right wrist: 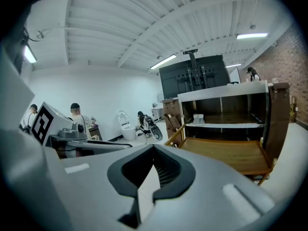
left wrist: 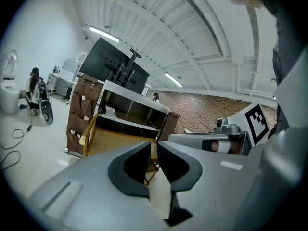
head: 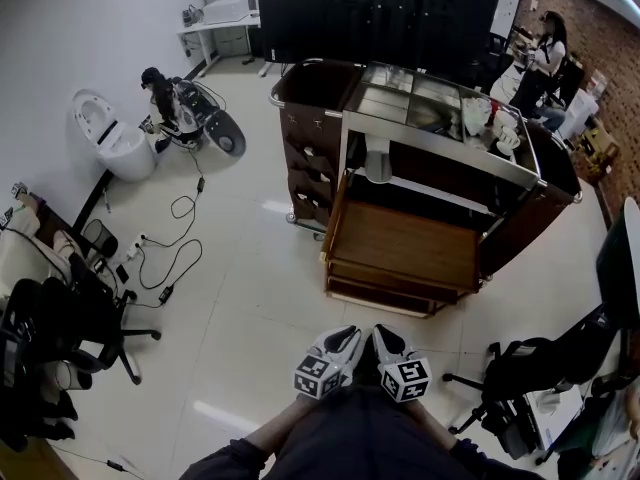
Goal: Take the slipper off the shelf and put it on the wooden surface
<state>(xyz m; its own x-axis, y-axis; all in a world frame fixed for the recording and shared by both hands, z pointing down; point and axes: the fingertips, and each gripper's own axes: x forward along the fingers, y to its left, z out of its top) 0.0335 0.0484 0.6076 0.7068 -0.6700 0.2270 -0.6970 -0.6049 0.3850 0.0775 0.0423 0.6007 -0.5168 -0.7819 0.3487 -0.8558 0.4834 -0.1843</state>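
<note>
White slipper (head: pixel 378 166) on cart (head: pixel 310 158) shelf (head: pixel 440 190); wooden surface (head: pixel 405 243) below.

The slipper (head: pixel 378 165) lies on the shelf (head: pixel 440 194), above the wooden surface (head: pixel 410 244).

We log a dark brown cart (head: pixel 525 230) standing on the pale glossy floor (head: pixel 250 298). Its white-edged middle shelf (head: pixel 455 197) carries one white slipper (head: pixel 378 166) near the shelf's left end. Below the shelf, a brown wooden surface (head: pixel 405 243) juts out from the cart's front edge.

One slipper (head: pixel 378 165), one cart (head: pixel 405 243), one toilet (head: pixel 110 138)
</note>
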